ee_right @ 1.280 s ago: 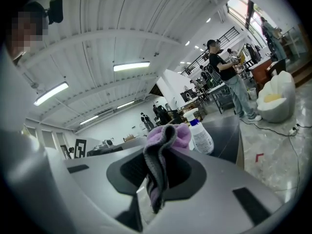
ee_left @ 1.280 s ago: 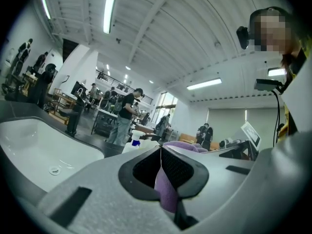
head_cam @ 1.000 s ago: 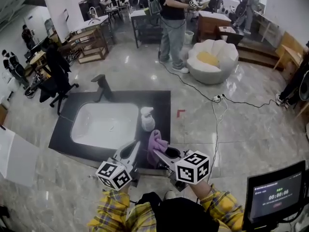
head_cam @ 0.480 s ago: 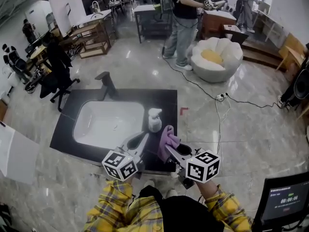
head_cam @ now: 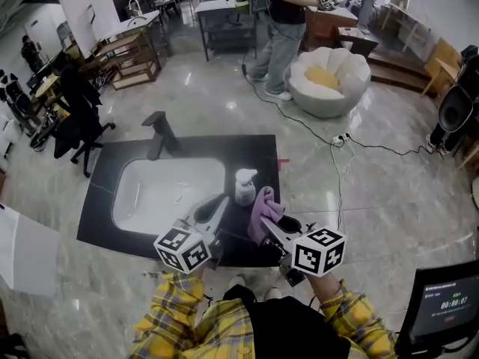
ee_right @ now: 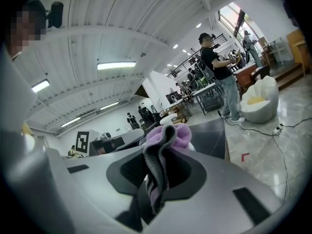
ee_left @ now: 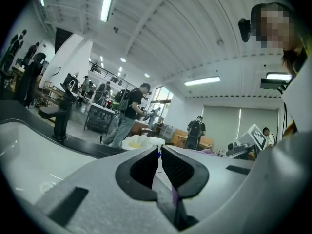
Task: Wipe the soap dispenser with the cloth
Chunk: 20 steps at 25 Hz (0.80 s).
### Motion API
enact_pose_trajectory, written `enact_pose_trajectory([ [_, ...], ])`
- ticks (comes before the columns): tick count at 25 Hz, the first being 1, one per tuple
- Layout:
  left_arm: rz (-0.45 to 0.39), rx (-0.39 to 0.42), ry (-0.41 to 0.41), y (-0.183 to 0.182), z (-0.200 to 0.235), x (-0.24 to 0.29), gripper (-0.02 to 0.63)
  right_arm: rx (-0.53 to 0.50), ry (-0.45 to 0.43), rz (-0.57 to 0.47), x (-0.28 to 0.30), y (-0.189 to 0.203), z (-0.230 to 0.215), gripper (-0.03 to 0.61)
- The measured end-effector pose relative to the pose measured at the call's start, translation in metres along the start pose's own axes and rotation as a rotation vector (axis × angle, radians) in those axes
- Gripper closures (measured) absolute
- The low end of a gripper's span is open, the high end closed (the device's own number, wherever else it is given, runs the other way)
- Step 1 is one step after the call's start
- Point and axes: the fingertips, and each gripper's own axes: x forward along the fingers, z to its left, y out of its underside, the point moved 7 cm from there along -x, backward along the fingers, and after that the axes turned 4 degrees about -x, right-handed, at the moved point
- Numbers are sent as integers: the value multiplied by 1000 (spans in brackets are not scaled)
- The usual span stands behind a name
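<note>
The white soap dispenser (head_cam: 244, 187) stands upright on the black counter (head_cam: 258, 155), just right of the white basin (head_cam: 135, 200). A purple cloth (head_cam: 263, 209) hangs bunched from my right gripper (head_cam: 262, 226), which is shut on it; the cloth sits close to the dispenser's right front side, and contact cannot be told. In the right gripper view the cloth (ee_right: 165, 145) fills the gap between the jaws. My left gripper (head_cam: 222, 200) points at the dispenser from its left front, a little short of it. Its jaws (ee_left: 159, 154) are shut with nothing in them.
A black faucet (head_cam: 159, 132) stands at the basin's far edge. A person (head_cam: 281, 28) stands beyond the counter beside a white shell-shaped seat (head_cam: 329, 77). A cable (head_cam: 337, 178) runs across the floor at the right. A monitor (head_cam: 449, 305) is at the lower right.
Both grippers have moved forward toward the soap dispenser, the right one carrying the purple cloth closer to it. Neither jaw state has changed.
</note>
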Motion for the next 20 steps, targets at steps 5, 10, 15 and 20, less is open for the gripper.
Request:
enact_pose_trajectory([
  [5,16,7,44,-17,37,15,607,20,50,-19,32,-8,-11,514],
  [10,28,27,96,-32,58,26,607,38,98,-41,48,-10,-14,514],
  [15,52,43,176,-39,82,31,606,56,161,-66,67,0,-10,514],
  [20,125,74,277,-53,78,56,606,65,224,-87,66,-10,-11,514],
])
